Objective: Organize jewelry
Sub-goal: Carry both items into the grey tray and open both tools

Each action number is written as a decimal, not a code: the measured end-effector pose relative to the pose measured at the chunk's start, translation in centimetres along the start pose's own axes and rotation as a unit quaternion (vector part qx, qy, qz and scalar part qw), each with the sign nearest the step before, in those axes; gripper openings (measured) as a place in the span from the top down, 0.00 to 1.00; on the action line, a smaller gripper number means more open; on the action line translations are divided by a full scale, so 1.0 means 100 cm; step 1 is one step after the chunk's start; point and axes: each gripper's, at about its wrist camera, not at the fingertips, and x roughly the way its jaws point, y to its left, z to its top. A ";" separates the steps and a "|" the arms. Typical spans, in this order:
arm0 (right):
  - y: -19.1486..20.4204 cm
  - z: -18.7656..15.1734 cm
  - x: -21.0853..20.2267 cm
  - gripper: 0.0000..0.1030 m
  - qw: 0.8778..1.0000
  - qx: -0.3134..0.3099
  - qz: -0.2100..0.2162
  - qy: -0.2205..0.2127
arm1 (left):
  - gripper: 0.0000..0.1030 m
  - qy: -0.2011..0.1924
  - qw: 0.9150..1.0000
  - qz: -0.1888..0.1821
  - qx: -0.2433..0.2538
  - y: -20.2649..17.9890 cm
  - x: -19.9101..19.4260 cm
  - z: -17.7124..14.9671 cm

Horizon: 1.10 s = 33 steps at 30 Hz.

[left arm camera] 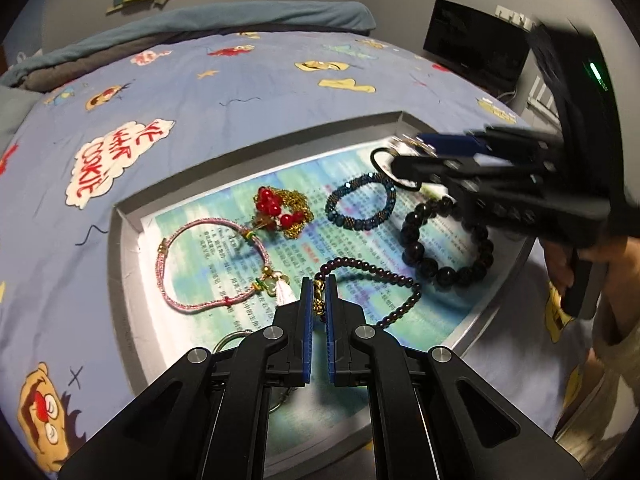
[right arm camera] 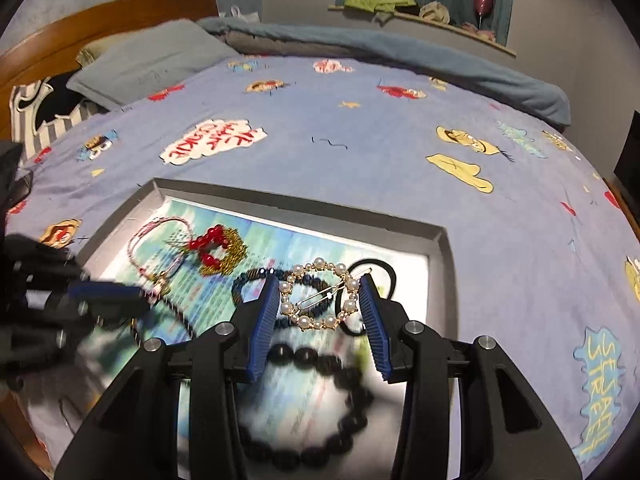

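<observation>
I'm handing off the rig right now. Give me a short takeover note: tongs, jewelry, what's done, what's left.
Left tongs: shut on the gold charm of the dark maroon beaded strand.
Right tongs: holding the round pearl hair clip above the tray.
In the grey tray: pink cord bracelet, red-bead gold chain, teal beaded bracelet, large black bead bracelet.
Done: two pieces gripped.
Left: placing both, sorting the rest.

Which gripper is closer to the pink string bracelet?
Left. The left gripper sits just beside the pink string bracelet, clamping a gold charm; the right gripper holds a pearl clip farther away.
</observation>
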 end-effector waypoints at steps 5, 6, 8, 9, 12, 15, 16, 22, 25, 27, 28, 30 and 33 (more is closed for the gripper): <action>0.008 0.015 0.017 0.60 1.000 0.000 -0.006 0.024 | 0.94 0.002 1.000 0.024 0.018 -0.001 0.005 0.000; 0.011 0.019 0.022 0.60 1.000 -0.001 -0.006 0.030 | 0.94 0.002 0.999 0.029 0.019 -0.001 0.006 0.001; 0.013 0.025 0.028 0.60 0.999 -0.004 -0.009 0.040 | 0.91 0.003 0.999 0.035 0.017 0.001 0.006 0.002; 0.014 0.029 0.032 0.60 0.999 -0.002 -0.010 0.049 | 0.85 0.003 0.999 0.036 0.015 0.003 0.007 0.004; 0.015 0.036 0.040 0.60 0.998 0.003 -0.017 0.060 | 0.56 -0.012 0.999 0.047 0.011 0.005 0.002 0.004; 0.013 0.038 0.048 0.60 0.997 0.010 -0.016 0.074 | 0.56 -0.015 0.999 0.045 0.004 0.008 -0.002 0.003; 0.011 0.038 0.052 0.60 0.997 0.015 -0.013 0.080 | 0.56 -0.017 0.999 0.048 0.003 0.009 -0.003 0.003; 0.006 0.036 0.062 0.60 0.994 0.031 -0.007 0.102 | 0.56 -0.019 0.998 0.057 -0.004 0.015 -0.005 0.002; 0.008 0.036 0.057 0.59 0.995 0.024 -0.012 0.095 | 0.55 -0.018 0.998 0.058 -0.008 0.018 -0.005 0.003; 0.008 0.036 0.051 0.53 0.996 0.022 -0.014 0.088 | 0.55 -0.018 0.998 0.060 -0.009 0.019 -0.006 0.003; 0.007 0.036 0.048 0.50 0.996 0.023 -0.014 0.084 | 0.55 -0.019 0.998 0.061 -0.008 0.019 -0.006 0.003; 0.006 0.036 0.041 0.49 0.997 0.024 -0.012 0.078 | 0.54 -0.022 0.998 0.062 -0.011 0.019 -0.010 0.003; 0.004 0.034 0.029 0.49 0.997 0.027 -0.012 0.070 | 0.53 -0.027 0.997 0.066 -0.013 0.019 -0.016 0.003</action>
